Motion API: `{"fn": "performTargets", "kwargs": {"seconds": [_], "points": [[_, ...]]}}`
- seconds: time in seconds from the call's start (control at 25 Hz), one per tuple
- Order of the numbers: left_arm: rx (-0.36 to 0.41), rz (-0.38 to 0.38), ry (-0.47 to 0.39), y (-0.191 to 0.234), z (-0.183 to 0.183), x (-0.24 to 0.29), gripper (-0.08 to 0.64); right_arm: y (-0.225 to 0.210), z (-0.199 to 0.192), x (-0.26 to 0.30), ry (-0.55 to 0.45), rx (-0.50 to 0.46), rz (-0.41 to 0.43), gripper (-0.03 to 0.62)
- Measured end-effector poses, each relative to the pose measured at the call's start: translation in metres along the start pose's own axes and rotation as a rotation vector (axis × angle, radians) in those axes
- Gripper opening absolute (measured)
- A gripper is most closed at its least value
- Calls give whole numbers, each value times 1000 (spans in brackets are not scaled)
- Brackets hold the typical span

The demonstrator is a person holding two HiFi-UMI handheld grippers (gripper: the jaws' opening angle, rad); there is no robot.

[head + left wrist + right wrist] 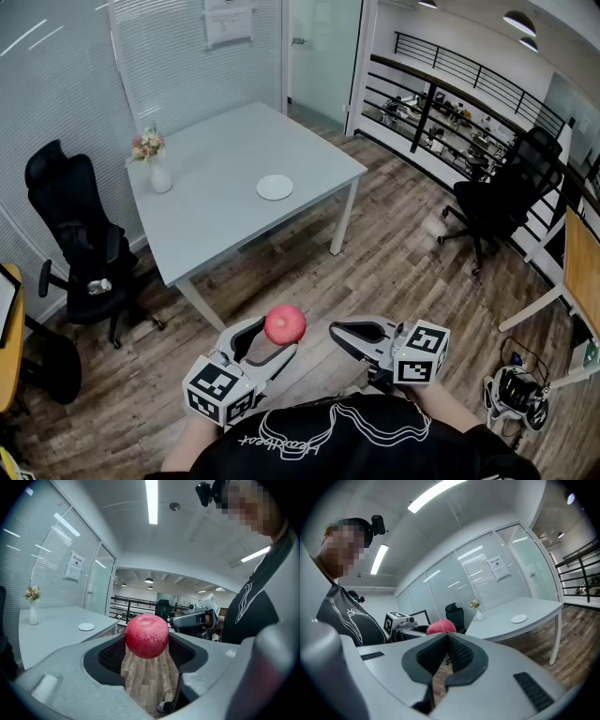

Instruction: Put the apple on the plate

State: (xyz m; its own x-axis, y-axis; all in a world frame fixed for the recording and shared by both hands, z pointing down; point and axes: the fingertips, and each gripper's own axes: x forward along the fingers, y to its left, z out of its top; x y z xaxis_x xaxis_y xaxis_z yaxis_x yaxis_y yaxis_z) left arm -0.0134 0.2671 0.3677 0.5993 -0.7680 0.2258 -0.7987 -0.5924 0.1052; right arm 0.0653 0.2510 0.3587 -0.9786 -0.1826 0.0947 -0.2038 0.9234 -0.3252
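A red apple (285, 324) sits in mid air between the jaws of my left gripper (274, 337), which is shut on it low in the head view, above the wooden floor. In the left gripper view the apple (146, 636) is pinched between both black pads. My right gripper (337, 331) hovers just right of the apple, its jaws together and holding nothing; in its own view the tips meet (447, 637) and the apple (441, 626) shows behind them. The small white plate (275, 187) lies on the grey table (216, 150), well ahead of both grippers.
A white vase with flowers (157, 171) stands at the table's left side. One black office chair (80, 248) is left of the table, another (502, 202) at the right by a railing. Wooden floor lies between me and the table.
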Motion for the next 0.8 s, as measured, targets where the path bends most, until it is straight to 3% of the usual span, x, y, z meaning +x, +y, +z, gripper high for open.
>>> {"fn": "performTargets", "kwargs": {"seconds": [0.4,0.8], "points": [[8,11,-26,1,9,-15,295,15,13,7,-15,-25,21,9],[-34,21,-5,5,-4,-8,294,8,3,4,-54,45,34,9]]}}
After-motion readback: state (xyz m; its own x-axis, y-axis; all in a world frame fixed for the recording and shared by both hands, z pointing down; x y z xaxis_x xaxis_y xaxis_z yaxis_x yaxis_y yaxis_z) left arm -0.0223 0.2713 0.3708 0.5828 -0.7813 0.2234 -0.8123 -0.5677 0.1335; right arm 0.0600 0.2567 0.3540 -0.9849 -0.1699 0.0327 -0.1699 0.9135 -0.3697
